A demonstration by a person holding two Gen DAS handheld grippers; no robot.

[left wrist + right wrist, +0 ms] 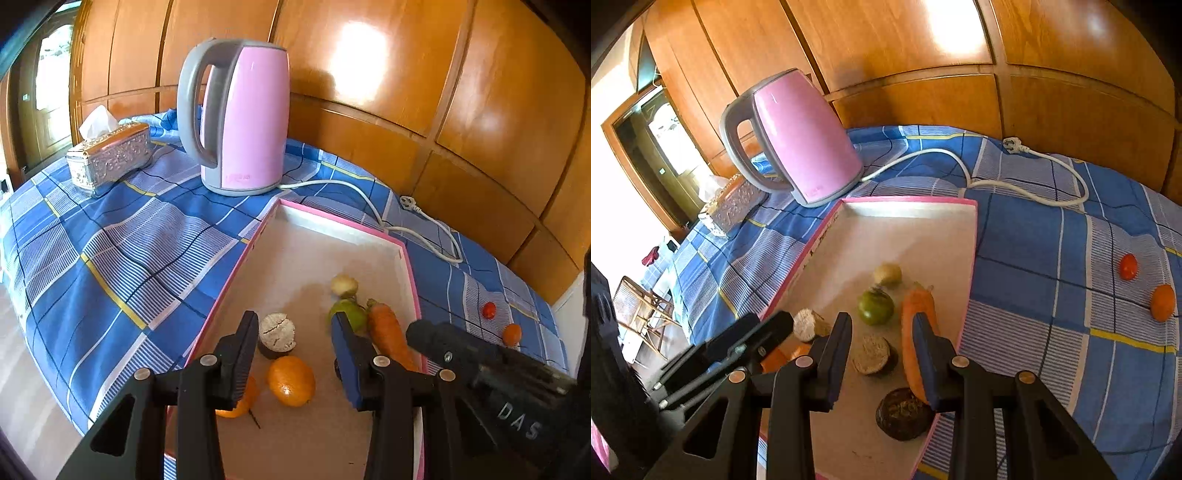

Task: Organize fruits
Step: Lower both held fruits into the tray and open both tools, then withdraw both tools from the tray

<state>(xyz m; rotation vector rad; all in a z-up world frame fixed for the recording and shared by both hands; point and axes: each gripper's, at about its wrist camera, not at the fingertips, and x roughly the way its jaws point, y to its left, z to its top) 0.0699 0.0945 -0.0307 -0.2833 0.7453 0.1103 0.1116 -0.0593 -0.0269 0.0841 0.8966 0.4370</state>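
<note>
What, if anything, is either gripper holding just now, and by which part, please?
Nothing appears held. The left gripper and the right gripper both hang over the pink-rimmed tray with jaws apart and no fruit pinched between them.

Pink-rimmed tray on blue checked cloth holds: pale round fruit farthest in; green round fruit just before it; carrot lying lengthwise along right rim; two halved dark-skinned fruits, cut faces pale; dark round fruit at near edge; orange. Outside tray, on cloth: small red fruit, small orange fruit.
</note>
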